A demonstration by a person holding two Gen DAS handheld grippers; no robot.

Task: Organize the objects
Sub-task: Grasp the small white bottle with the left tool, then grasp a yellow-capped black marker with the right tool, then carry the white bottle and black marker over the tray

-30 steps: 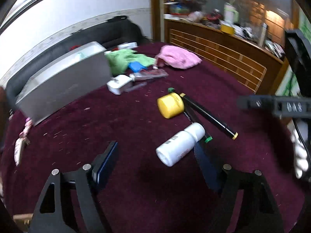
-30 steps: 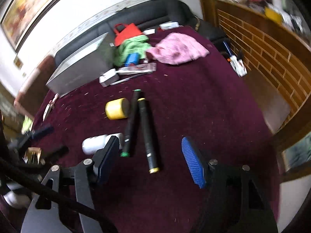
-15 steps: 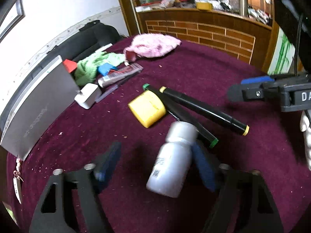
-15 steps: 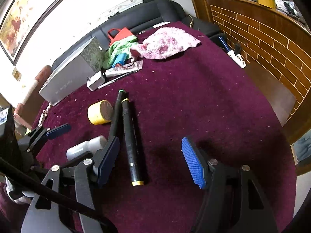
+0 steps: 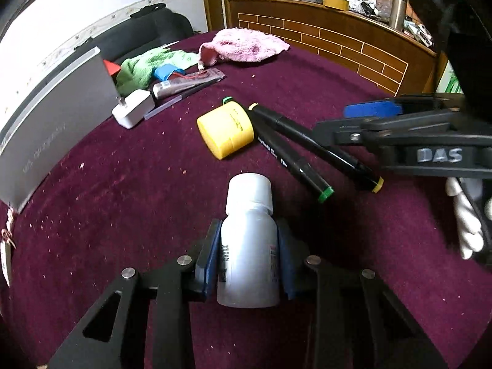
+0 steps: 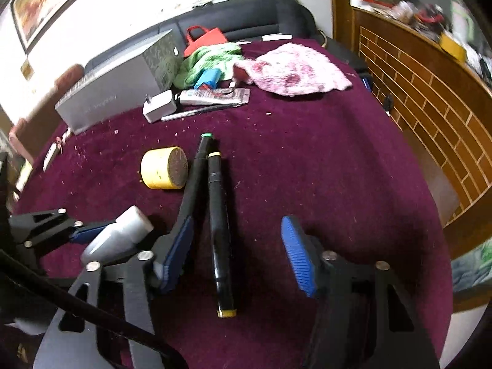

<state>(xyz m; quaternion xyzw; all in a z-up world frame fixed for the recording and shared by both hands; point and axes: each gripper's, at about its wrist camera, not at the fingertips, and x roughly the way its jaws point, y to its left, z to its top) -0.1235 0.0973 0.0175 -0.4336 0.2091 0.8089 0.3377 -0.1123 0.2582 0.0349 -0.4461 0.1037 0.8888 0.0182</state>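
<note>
My left gripper (image 5: 248, 246) is shut on a white plastic bottle (image 5: 248, 240) lying on the maroon table; its cap points away from me. It also shows in the right wrist view (image 6: 115, 240). My right gripper (image 6: 240, 252) is open, its blue pads on either side of a black marker with yellow caps (image 6: 220, 230). A second black marker with green caps (image 6: 196, 172) lies touching it on the left. A yellow round container (image 6: 164, 167) lies on its side beside the markers.
At the back stand a grey box (image 5: 52, 123), a white charger (image 5: 133, 112), a tube (image 5: 187, 83), a pen, a green cloth (image 5: 147, 66) and a pink cloth (image 5: 243, 46). A brick-patterned wooden counter (image 5: 353, 46) borders the table on the right.
My left gripper moved forward over the white bottle and shut on it. My right gripper came down around the yellow-capped marker and stayed open.
</note>
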